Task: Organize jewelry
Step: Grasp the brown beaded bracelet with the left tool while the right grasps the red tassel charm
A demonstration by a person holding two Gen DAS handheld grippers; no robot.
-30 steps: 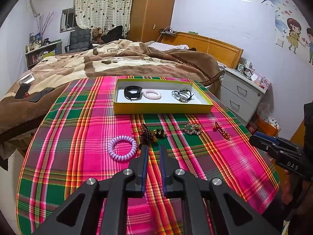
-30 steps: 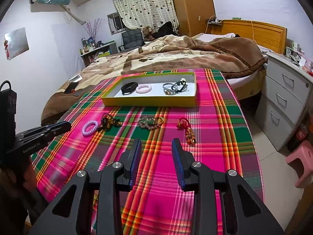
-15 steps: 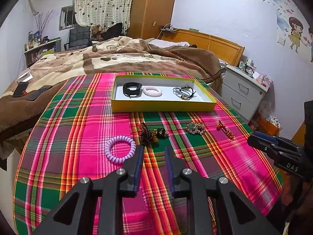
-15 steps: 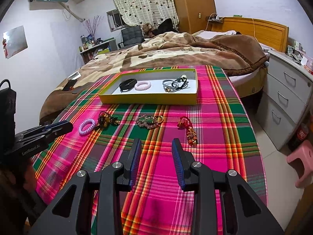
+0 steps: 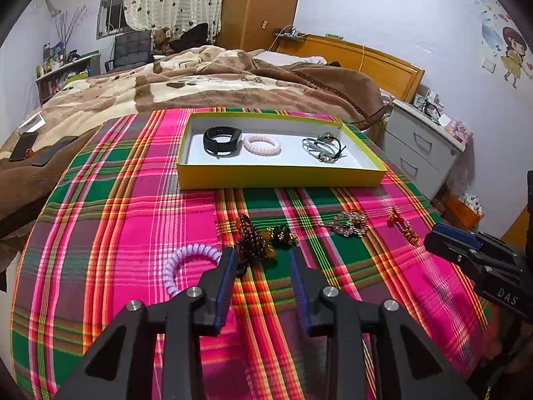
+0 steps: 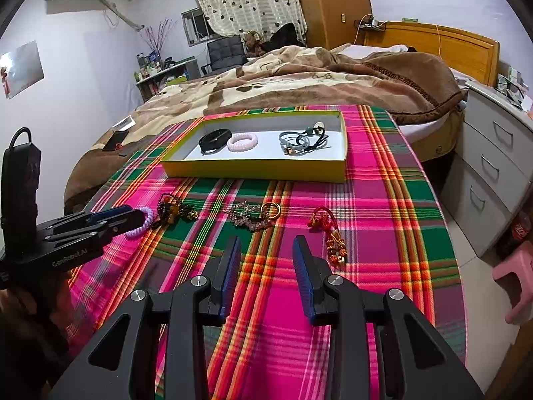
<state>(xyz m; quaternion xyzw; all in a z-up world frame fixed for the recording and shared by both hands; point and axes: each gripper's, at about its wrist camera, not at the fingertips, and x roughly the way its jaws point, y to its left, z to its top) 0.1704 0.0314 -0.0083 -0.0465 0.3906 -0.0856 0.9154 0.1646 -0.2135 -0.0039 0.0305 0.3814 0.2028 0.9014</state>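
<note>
Opening its fingers, the left gripper [image 5: 261,263] hovers at centre frame just short of a brown bead bracelet [image 5: 258,238] on the plaid tabletop [image 5: 100,233], nothing between them. The right gripper [image 6: 266,253] waits open, empty. Next, probably closing on the beads, then carrying them to the yellow tray [image 5: 279,175] above.

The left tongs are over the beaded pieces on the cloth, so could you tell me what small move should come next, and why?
Probably ease the left tongs down and forward to straddle the brown bead bracelet. Their jaws are opening with nothing between them, the bracelet lies just beyond the tips, and it is not yet in the yellow tray.
</note>
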